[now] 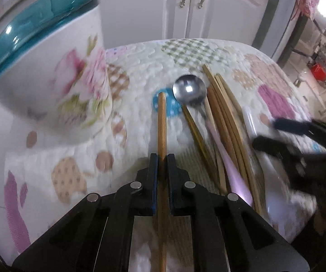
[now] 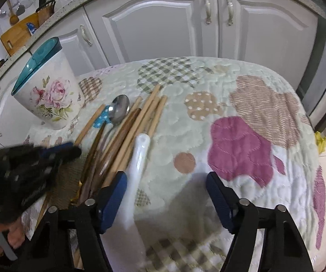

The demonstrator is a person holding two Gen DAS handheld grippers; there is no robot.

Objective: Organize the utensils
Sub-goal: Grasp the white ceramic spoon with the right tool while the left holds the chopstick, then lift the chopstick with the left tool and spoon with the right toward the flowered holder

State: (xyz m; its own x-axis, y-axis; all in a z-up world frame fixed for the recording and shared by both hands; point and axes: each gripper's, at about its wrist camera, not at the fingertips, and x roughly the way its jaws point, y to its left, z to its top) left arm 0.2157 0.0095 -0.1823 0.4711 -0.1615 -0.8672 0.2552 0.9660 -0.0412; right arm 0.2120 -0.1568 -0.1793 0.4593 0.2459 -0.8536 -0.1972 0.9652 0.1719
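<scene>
Left gripper (image 1: 162, 158): closed tight on a single wooden chopstick (image 1: 162, 122), clamped partway along its length.
Right gripper (image 2: 166, 181): jaws apart and holding nothing; the white spoon (image 2: 138, 158) lies just inside its left finger.
Location: the pile of chopsticks (image 2: 126, 136) and the metal spoon (image 1: 189, 89) rest on the quilted cloth (image 2: 242, 113); the floral holder (image 2: 47, 95) stands to the left of them.
Risk: the held chopstick is gripped by a narrow contact, so it may swivel or slip when tilted toward the holder; a swinging tip could likely miss the teal rim (image 1: 34, 29).
Direction: the chopstick's long axis runs straight ahead along the fingers, its tip aimed away from the camera, toward the metal spoon's bowl.
</scene>
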